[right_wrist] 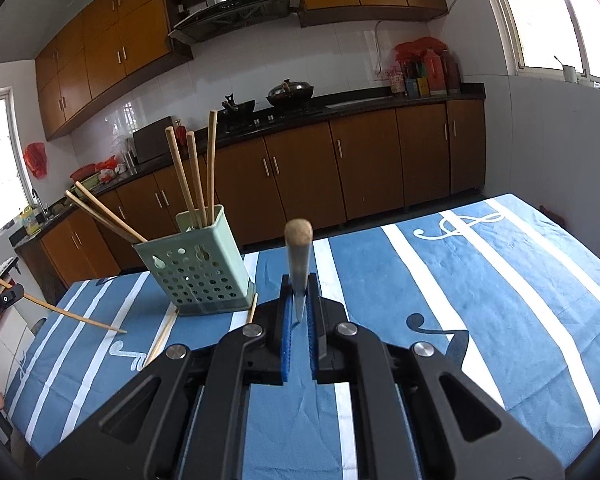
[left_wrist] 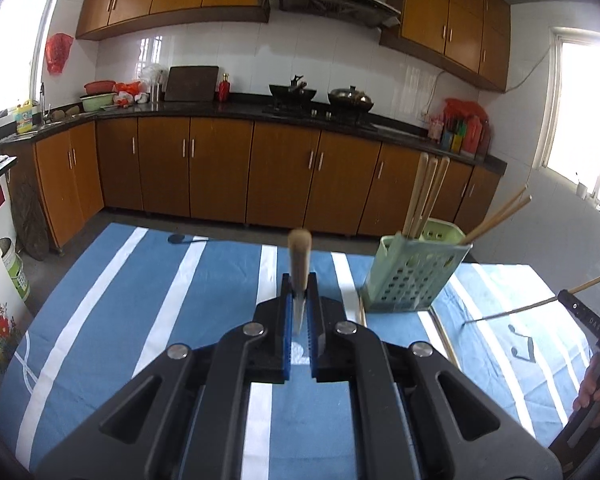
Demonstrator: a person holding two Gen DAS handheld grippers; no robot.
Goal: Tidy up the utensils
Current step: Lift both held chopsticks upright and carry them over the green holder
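The left gripper [left_wrist: 299, 304] has its blue fingers [left_wrist: 286, 312] pinched tight on a chopstick [left_wrist: 299, 264], which points away from the camera, foreshortened, so its length is hard to judge. The right gripper [right_wrist: 299, 304] grips a second chopstick [right_wrist: 298, 260] the same way. Only the left wrist view shows that second chopstick side-on at far right, slanting down over the table [left_wrist: 148, 300], with a hand [left_wrist: 598, 392] cut off by the frame. Only the right wrist view shows the table's right half, bare cloth out to its far edge. The green holder [right_wrist: 198, 276] stands between the grippers with five chopsticks [right_wrist: 188, 176] in it; two loose chopsticks [right_wrist: 162, 336] lie at its base, partly hidden.
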